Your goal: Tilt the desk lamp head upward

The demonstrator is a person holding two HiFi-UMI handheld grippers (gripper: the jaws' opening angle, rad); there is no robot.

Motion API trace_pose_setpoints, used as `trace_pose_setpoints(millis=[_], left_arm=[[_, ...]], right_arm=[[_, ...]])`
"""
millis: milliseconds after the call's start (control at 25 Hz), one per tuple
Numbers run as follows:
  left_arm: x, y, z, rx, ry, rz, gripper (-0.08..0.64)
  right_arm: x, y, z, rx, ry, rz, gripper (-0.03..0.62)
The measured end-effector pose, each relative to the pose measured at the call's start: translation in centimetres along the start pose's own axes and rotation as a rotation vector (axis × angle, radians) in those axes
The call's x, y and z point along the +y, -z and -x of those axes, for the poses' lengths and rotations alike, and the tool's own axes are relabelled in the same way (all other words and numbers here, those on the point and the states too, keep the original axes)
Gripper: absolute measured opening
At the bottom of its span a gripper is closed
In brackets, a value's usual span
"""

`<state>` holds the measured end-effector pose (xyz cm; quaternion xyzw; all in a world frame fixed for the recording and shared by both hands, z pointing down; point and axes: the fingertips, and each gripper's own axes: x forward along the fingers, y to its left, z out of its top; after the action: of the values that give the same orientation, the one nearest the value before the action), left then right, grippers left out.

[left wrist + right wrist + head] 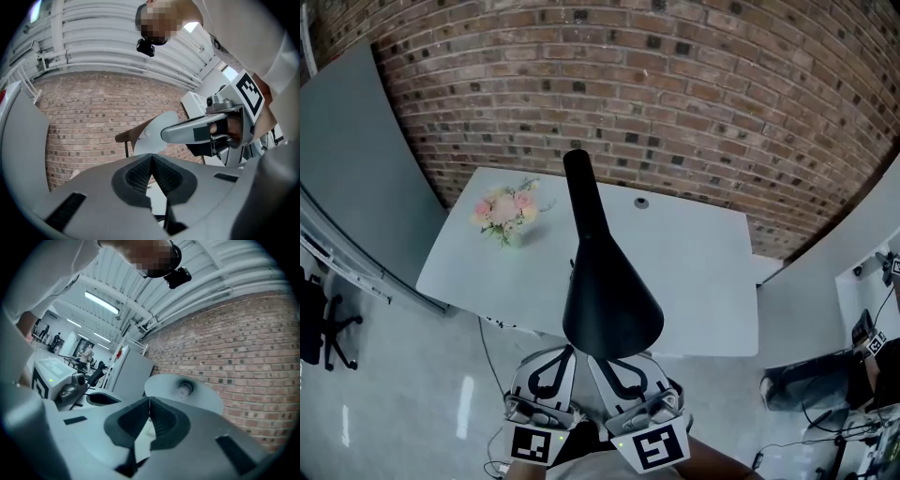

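Observation:
The desk lamp's black cone head [609, 300] hangs on a black arm [581, 192] over the white desk [703, 272], with its open side facing down. From below, its pale inside shows in the left gripper view [157, 129], and in the right gripper view [187, 397] with the bulb [183, 390]. My left gripper [565, 354] and right gripper [602, 361] sit side by side just under the head's near rim, pointing up at it. Both are shut with nothing between the jaws [151, 155] [149, 400]. I see no contact with the lamp.
A small pink flower bunch [506, 211] stands at the desk's back left and a cable grommet [641, 202] near its back edge. A brick wall [675, 84] runs behind. A grey partition [356, 169] and an office chair [323, 328] are at the left, and other equipment [825, 384] at the right.

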<state>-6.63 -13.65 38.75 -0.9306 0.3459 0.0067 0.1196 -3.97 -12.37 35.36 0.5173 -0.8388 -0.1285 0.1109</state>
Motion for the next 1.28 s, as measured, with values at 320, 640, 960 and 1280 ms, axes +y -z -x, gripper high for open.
trace_pose_setpoints(millis=[320,640,960,1280], left_arm=[[-1.0,0.7,0.9,-0.011,0.051,0.03,0.005],[-4.0,-2.3,1.3,-0.009,0.026,-0.03,0.005],[-9.0,-4.9,2.8,0.018,-0.058,-0.059,0.005],[-12.3,-6.0,4.9,0.021,-0.082,-0.08,0.005]], right_arm=[[1.2,1.6,1.4,0.065,0.037,-0.094,0.017],[-0.3,-0.8,5.2,-0.012,0.028,-0.106,0.017],[-2.7,-0.8,12.1,-0.066,0.022,-0.124,0.017],[-1.7,-1.6,15.6,-0.105,-0.01,-0.075,0.017]])
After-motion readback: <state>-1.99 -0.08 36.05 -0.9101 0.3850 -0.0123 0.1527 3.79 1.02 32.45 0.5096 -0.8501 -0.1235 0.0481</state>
